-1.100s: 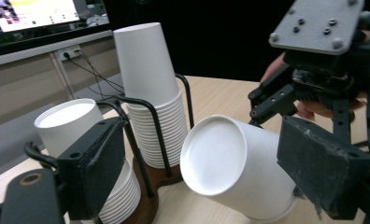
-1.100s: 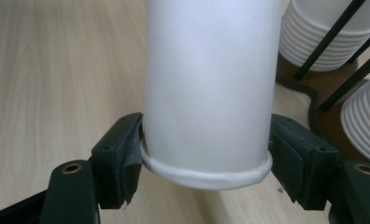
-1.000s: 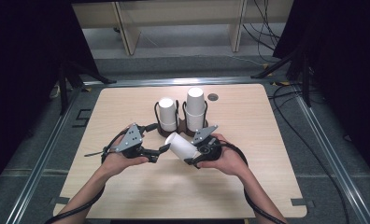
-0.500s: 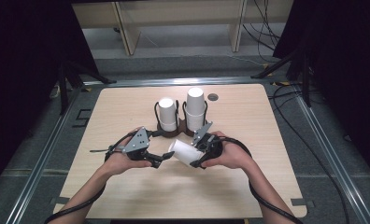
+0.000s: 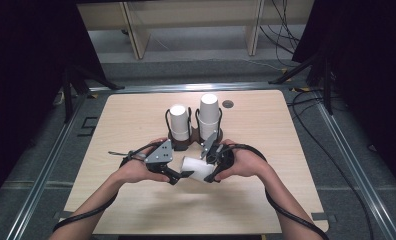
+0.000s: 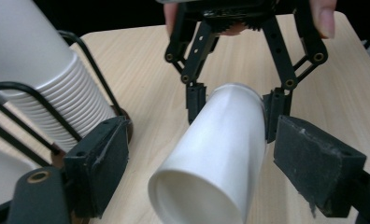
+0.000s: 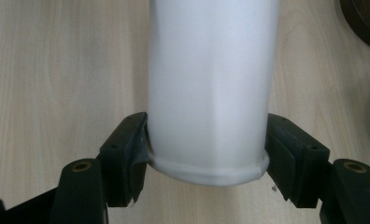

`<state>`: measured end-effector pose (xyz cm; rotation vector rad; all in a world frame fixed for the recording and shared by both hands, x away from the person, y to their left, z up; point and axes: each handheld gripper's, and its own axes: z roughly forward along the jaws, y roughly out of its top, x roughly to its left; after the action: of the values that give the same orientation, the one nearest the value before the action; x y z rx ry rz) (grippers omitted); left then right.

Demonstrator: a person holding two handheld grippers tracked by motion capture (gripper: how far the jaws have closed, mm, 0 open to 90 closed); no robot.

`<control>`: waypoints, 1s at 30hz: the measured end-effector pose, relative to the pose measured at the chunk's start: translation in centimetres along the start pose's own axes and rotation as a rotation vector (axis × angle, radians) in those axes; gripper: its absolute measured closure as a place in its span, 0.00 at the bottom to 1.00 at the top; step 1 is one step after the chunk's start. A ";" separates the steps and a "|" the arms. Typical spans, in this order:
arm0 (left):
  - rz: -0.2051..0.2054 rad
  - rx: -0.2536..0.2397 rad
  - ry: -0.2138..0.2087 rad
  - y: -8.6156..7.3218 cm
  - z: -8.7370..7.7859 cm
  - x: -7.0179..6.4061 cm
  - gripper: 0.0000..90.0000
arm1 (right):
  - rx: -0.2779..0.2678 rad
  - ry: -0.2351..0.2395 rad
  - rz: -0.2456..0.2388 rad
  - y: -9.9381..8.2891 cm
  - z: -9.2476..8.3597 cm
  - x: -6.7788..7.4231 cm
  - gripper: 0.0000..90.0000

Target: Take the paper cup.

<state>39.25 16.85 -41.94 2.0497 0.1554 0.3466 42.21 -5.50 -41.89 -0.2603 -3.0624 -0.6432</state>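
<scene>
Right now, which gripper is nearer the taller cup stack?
Right. The right gripper, clamping the loose paper cup, sits just below the taller cup stack; the left gripper is farther left.

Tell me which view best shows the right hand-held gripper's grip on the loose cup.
Right gripper view: both pads press the white cup near its rim. Left gripper view shows that right hand-held gripper from the front; high view shows it small.

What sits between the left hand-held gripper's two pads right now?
The white paper cup, lying on its side, with gaps at both pads, seen in the left gripper view. The right hand-held gripper clamps its far end.

Cup stacks [image 5: 193, 124] block behind tools; near tabletop [image 5: 186, 210] free.
</scene>
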 end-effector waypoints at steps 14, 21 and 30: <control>0.060 0.139 -0.048 0.2 1.5 0.2 0.23 | 0.037 0.000 -0.054 0.7 -0.3 0.1 0.40; 0.087 0.180 -0.063 -0.1 1.6 0.1 0.26 | 0.035 -0.001 -0.074 0.9 -0.3 0.1 0.42; 0.094 0.210 -0.087 -0.6 1.8 0.1 0.33 | 0.022 -0.009 -0.063 1.0 -0.4 0.4 0.51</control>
<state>39.90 15.65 -43.26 2.2811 0.0433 0.3091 41.99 -4.74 -41.11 -0.1679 -3.0951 -0.6122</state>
